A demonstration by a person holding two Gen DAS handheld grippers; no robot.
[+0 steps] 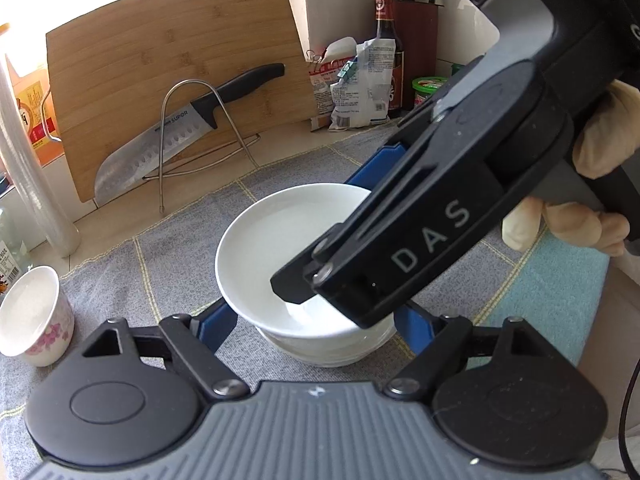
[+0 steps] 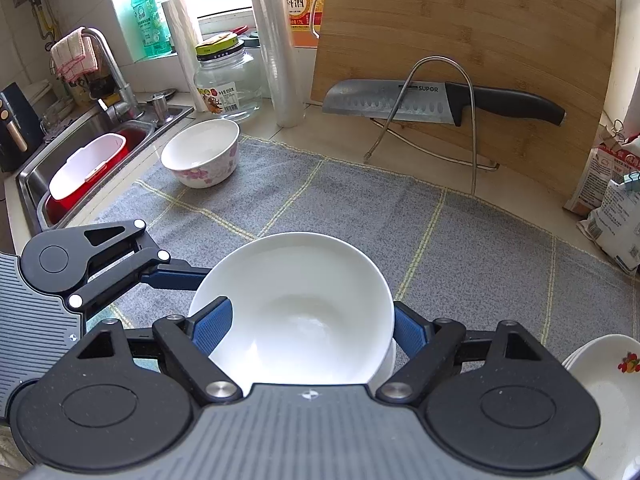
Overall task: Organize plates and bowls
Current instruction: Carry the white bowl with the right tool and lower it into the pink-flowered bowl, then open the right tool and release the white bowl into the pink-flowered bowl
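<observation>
White porcelain fills the middle of both views: a plain white bowl (image 2: 296, 312) sits on the grey checked cloth (image 2: 360, 208) that covers the desk (image 2: 532, 216), nested on another white dish whose rim shows beneath it in the left wrist view.

The right hand-held gripper (image 2: 308, 330) points steeply down at this bowl. One blue pad lies inside the bowl against its left wall and the other sits outside the right rim, so the bowl's body is between the jaws. Whether the pads actually press on the porcelain cannot be told from either view.

The left hand-held gripper (image 1: 310, 324) comes at the same bowl from the side. Its blue fingers (image 1: 218, 320) stand on either side of the lower part of the stack, but the bowl hides the contact, so whether it is clenched or released cannot be told. From this camera the right tool crosses the frame, held by a gloved hand (image 1: 600, 140).

A flowered bowl (image 2: 202, 152) with pink blossoms stands apart at the far left edge of the cloth, near the sink (image 2: 80, 140). A stack of white dishes with a fruit print (image 2: 612, 384) rests at the right edge of the right wrist view.

Behind the cloth a bamboo cutting board (image 2: 460, 40) leans upright, with a black-handled knife (image 2: 440, 100) in a wire rack (image 2: 440, 120) before it.
</observation>
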